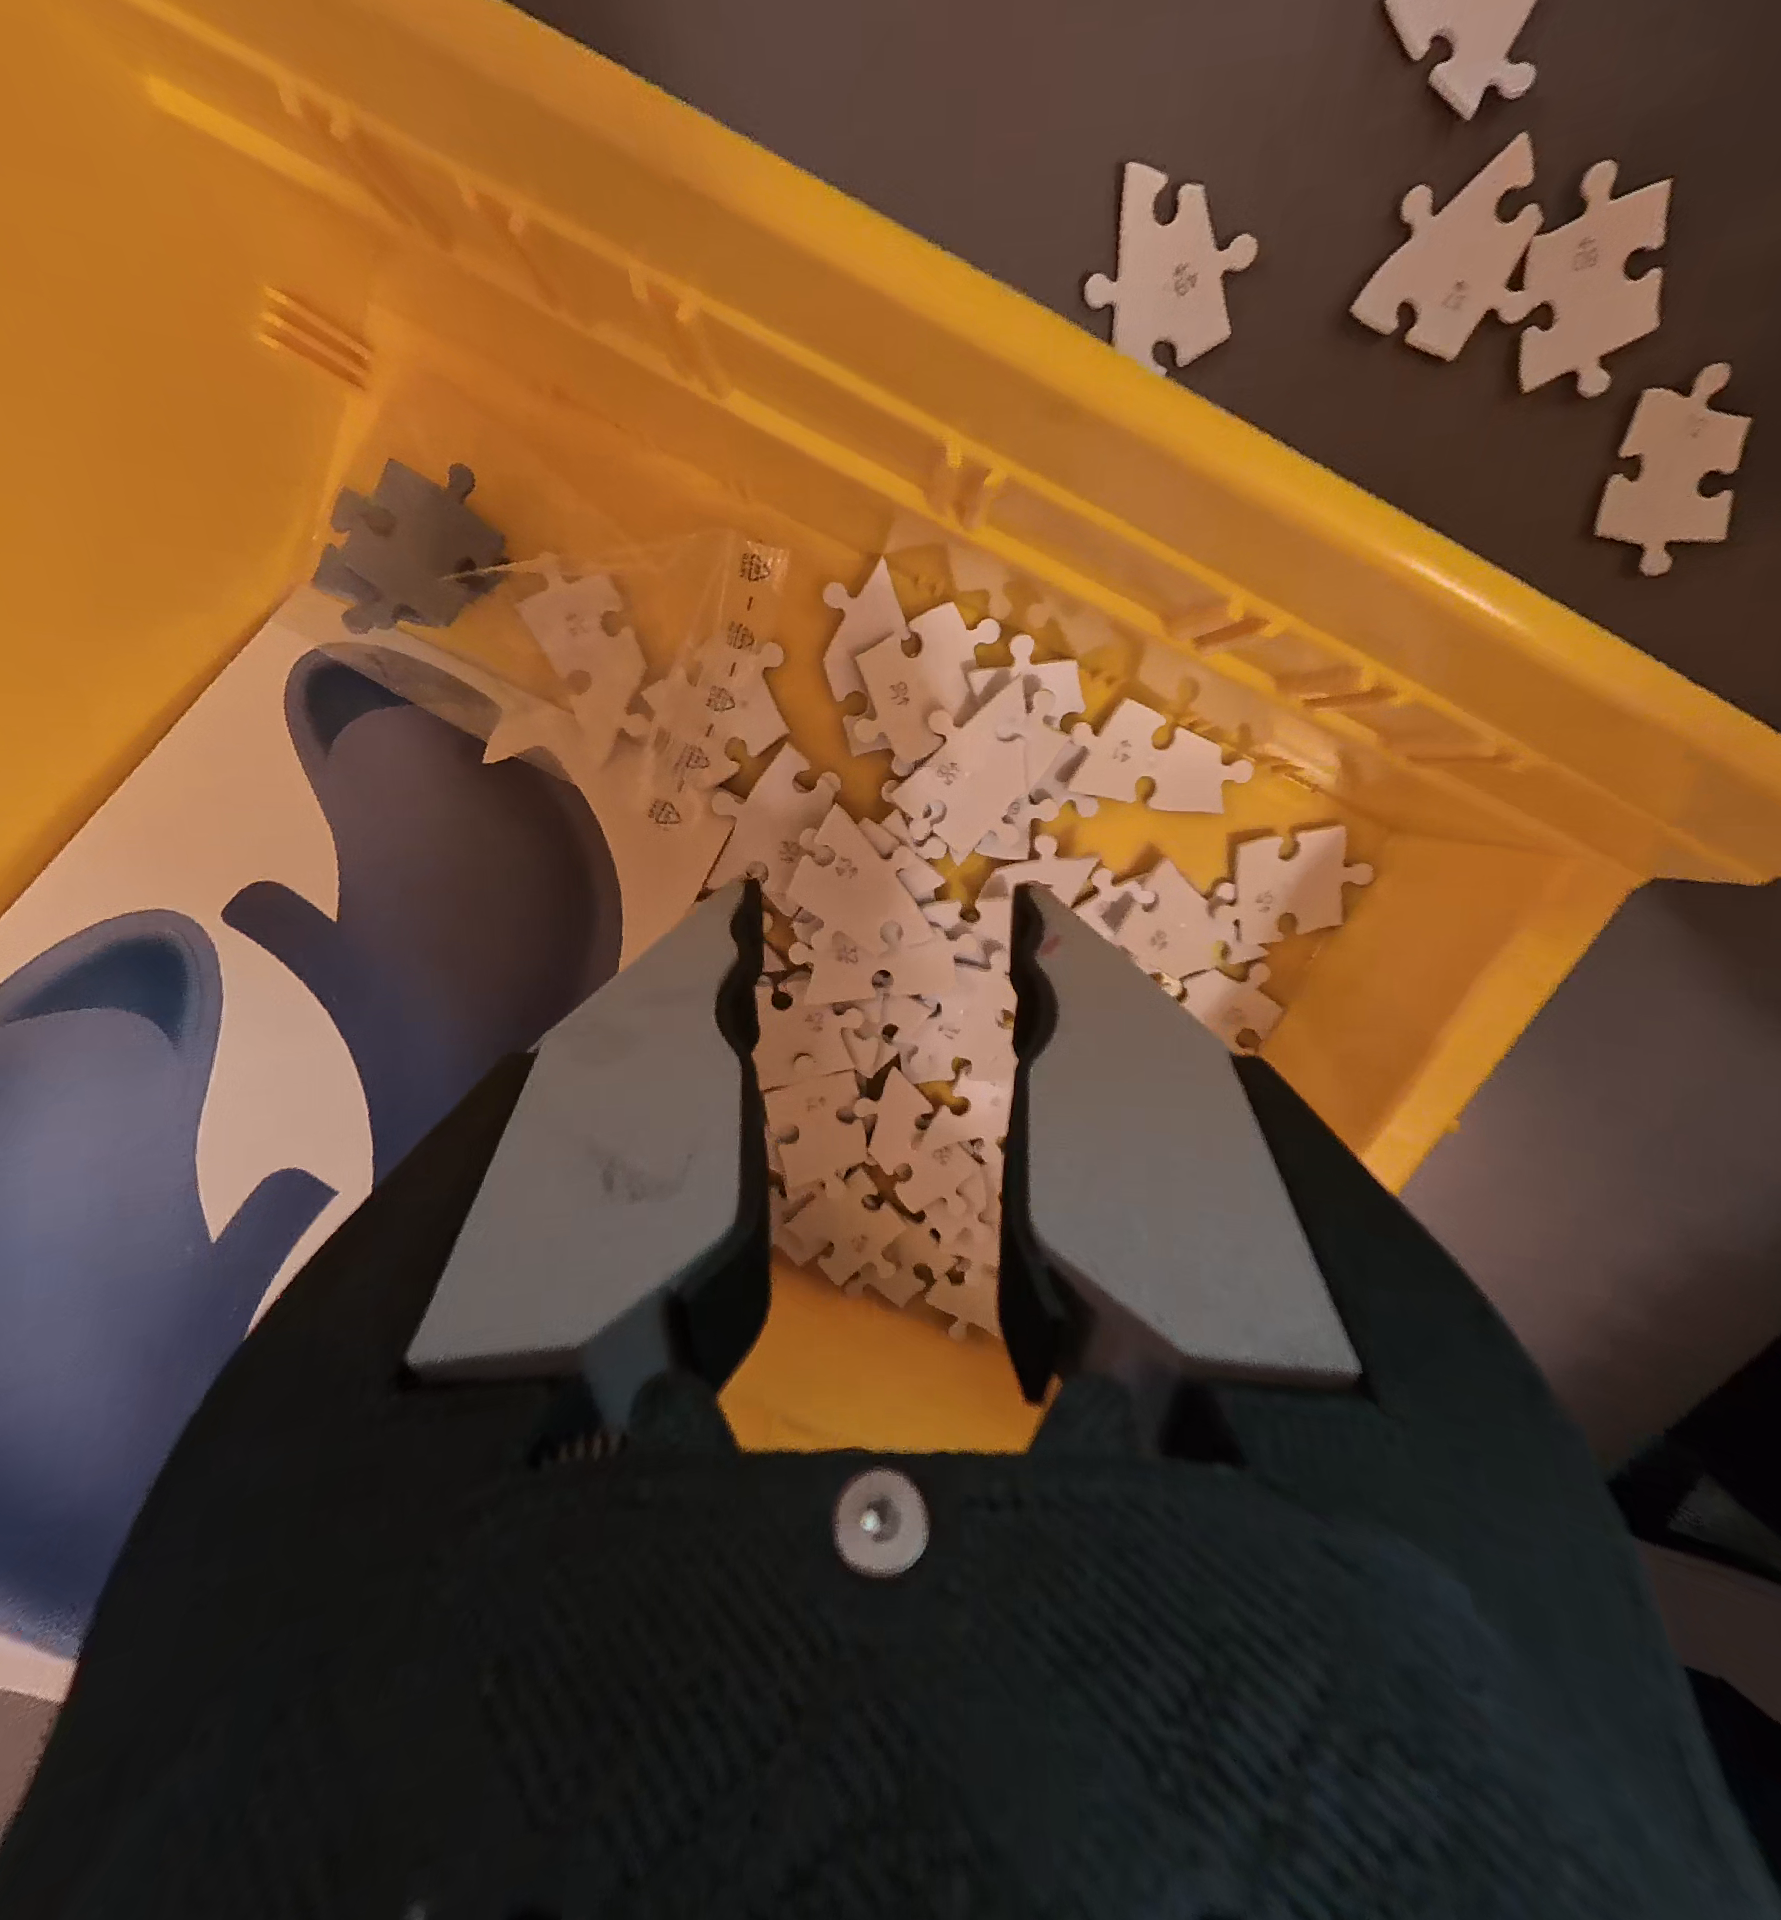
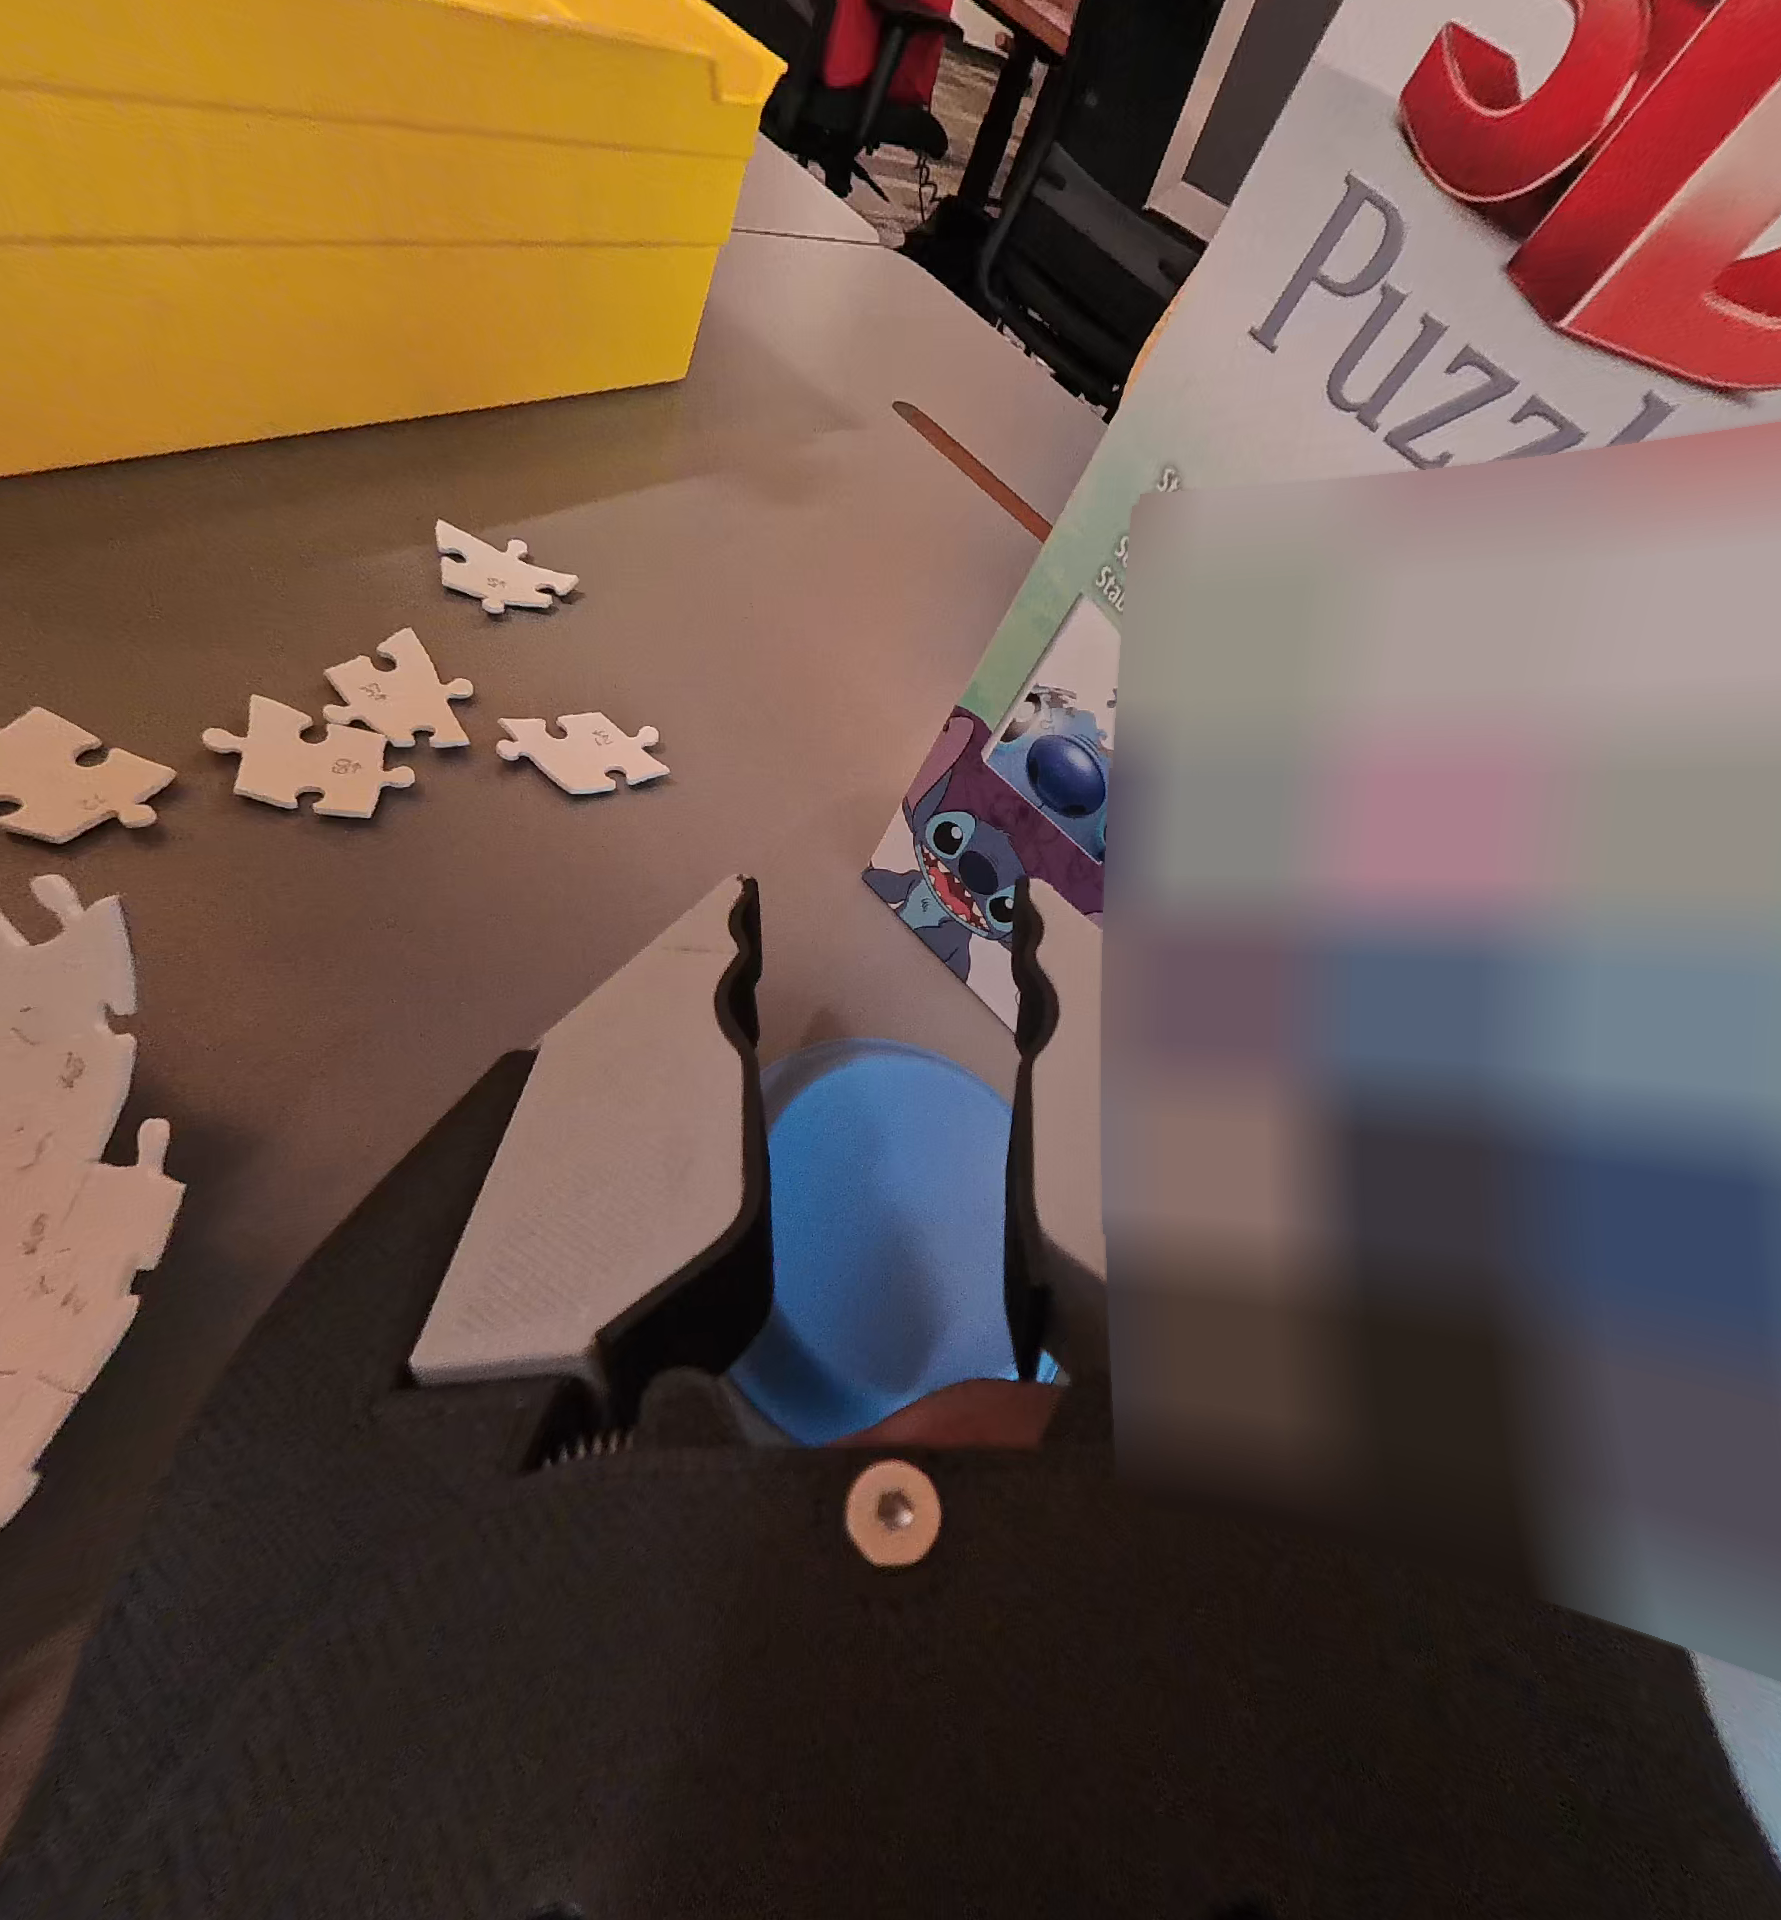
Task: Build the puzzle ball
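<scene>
My left gripper is open and empty, hanging over a heap of white puzzle pieces inside a yellow bin. One blue-grey piece lies in the bin's far left corner. My right gripper is open above the table; a round blue plastic part shows in the gap between its fingers, and I cannot tell if they touch it. A partly joined curved section of white pieces lies at the left edge. Several loose white pieces lie on the table; they also show in the left wrist view.
A white sheet with blue shapes lies in the bin's left part. The puzzle box leans at the right, close to my right gripper, partly under a blurred patch. The yellow bin stands at the table's far left. Chairs and table legs stand beyond. Across from one pair of fingers to the other is roughly 30 cm. The blue-grey piece sits 10 cm or so from the ends of my left fingers.
</scene>
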Motion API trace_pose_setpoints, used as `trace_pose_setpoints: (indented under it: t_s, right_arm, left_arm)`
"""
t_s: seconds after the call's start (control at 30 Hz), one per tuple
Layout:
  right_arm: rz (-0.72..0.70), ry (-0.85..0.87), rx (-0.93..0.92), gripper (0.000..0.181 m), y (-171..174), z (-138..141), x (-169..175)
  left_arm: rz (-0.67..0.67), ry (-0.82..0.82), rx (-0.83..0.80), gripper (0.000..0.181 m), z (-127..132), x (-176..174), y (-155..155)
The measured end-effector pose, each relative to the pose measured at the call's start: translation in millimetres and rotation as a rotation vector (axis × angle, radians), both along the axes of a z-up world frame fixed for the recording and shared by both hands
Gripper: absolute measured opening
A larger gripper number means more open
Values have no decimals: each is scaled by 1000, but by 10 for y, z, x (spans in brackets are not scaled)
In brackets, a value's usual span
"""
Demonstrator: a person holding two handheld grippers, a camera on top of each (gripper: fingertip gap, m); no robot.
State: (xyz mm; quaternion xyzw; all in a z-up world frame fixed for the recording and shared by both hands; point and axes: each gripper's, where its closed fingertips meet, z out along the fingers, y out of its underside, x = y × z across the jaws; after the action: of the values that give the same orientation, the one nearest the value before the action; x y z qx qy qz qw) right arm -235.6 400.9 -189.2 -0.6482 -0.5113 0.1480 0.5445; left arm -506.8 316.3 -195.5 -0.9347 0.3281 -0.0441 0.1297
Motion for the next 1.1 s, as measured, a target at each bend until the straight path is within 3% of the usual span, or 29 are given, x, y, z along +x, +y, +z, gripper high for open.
trace_pose_setpoints:
  t_s: [0.4,0.57,0.63,0.7,0.83,0.93,1.1]
  right_arm:
    - [1,-1,6,45,-6,8,2]
    - [-4,-4,7,45,5,2,7]
    - [-7,-2,6,45,10,8,14]
    - [-8,-2,5,45,15,6,17]
    - [-3,-10,1,45,9,-20,4]
    - [-2,-11,4,45,4,-17,3]
    - [-4,-9,4,45,9,-13,5]
  left_arm:
    - [35,23,-59,44,-221,-42,40]
    - [40,168,-140,42,-487,-121,-43]
    - [17,169,-119,42,-482,-91,-36]
    - [-8,133,-167,57,-480,-33,-152]
    - [-79,108,-261,57,-447,30,-409]
    - [-68,88,-201,55,-320,21,-346]
    - [-28,-78,-35,49,-111,261,19]
